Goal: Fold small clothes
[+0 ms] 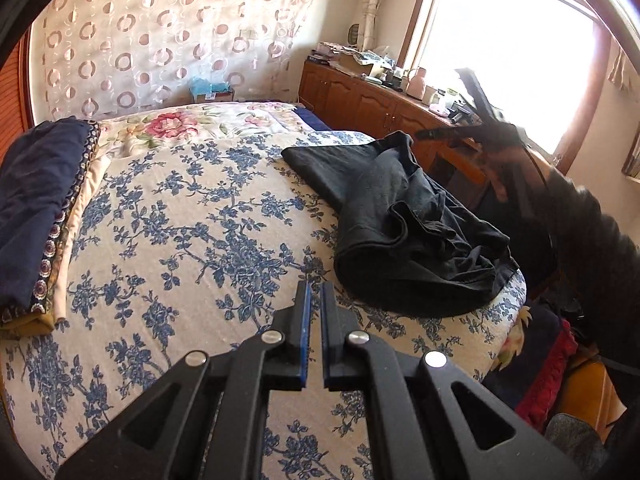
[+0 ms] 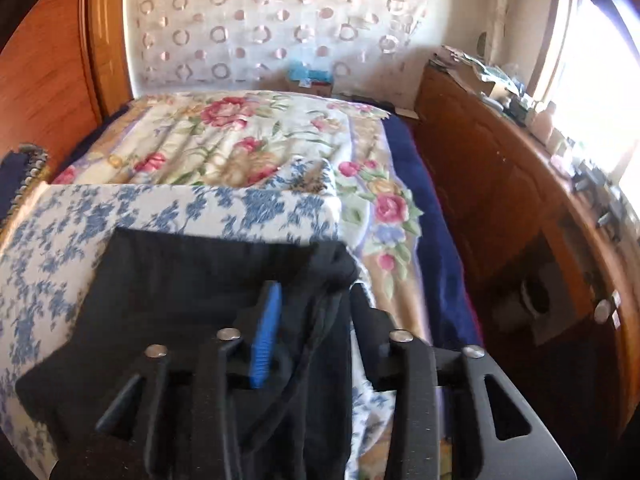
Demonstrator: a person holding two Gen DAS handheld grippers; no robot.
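A dark grey garment [image 1: 404, 232] lies crumpled on the right side of the bed, part of it spread flat toward the far edge. My left gripper [image 1: 316, 300] is shut and empty, hovering over the blue floral sheet [image 1: 192, 232] just left of the garment. My right gripper [image 1: 428, 134] shows blurred in the left wrist view, at the garment's far right corner. In the right wrist view my right gripper [image 2: 312, 300] stands open with the garment [image 2: 192, 280] lying between and over its jaws; its left blue pad [image 2: 266, 328] shows.
A folded stack of navy and patterned clothes [image 1: 36, 216] sits at the bed's left edge. A wooden cabinet [image 1: 360, 100] cluttered with items runs along the right under the bright window. A rose-patterned quilt [image 2: 240, 140] covers the bed's far end.
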